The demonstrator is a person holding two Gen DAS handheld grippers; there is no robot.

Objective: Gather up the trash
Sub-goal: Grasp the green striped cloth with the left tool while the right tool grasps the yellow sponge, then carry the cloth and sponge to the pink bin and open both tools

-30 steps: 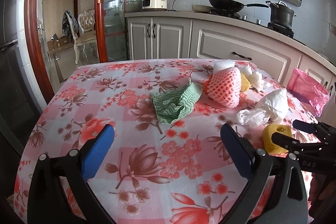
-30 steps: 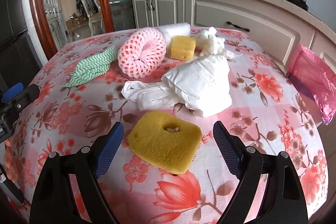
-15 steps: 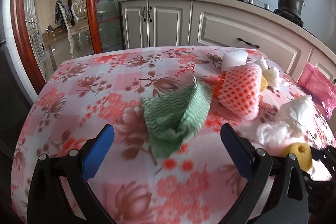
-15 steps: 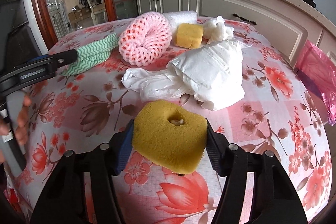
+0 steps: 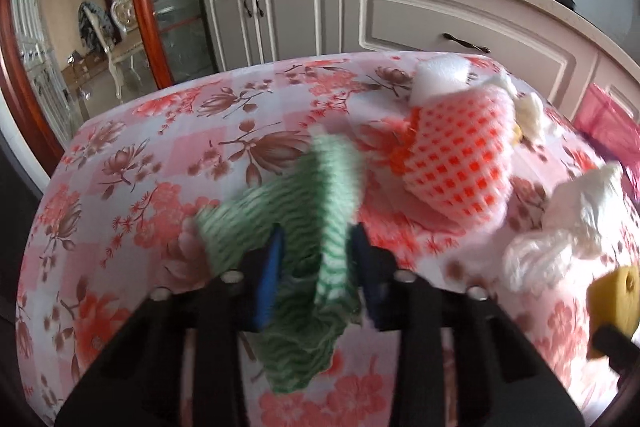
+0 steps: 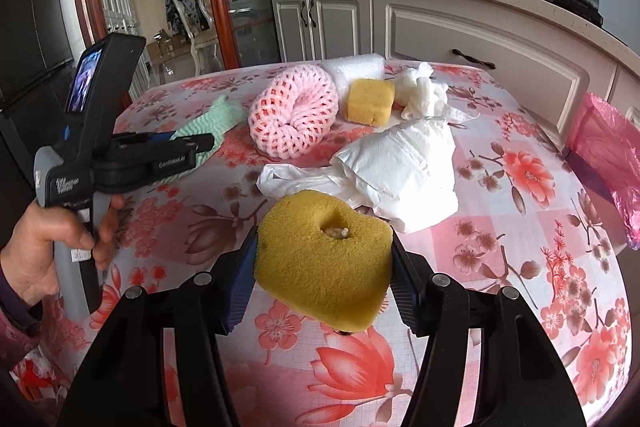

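the jaws of the left gripper (image 5: 316,267) are closing with the green wavy-striped cloth (image 5: 304,227) bunched between their blue pads, while the jaws of the right gripper (image 6: 322,267) pinch the yellow sponge with a hole in its top (image 6: 324,259) from both sides, its lower edge seemingly clear of the flowered pink tablecloth on the desk (image 6: 520,287). the step in hand is the pick-up: one piece of trash is gripped on the right and the left grip is still forming.

in the right wrist view the cloth lies at about ten o'clock on the desk, with the pink foam net sleeve (image 6: 294,115) at eleven, a second square yellow sponge (image 6: 370,101) and crumpled white tissue (image 6: 420,91) near twelve, and a white plastic bag (image 6: 384,167) just beyond the held sponge. the pink plastic bag (image 6: 608,147) hangs off the desk edge at three o'clock.

next, i judge, the left grip must firm up before lifting, as limp cloth may slip, and both loads then go across to the pink bag, clearing the heap between.
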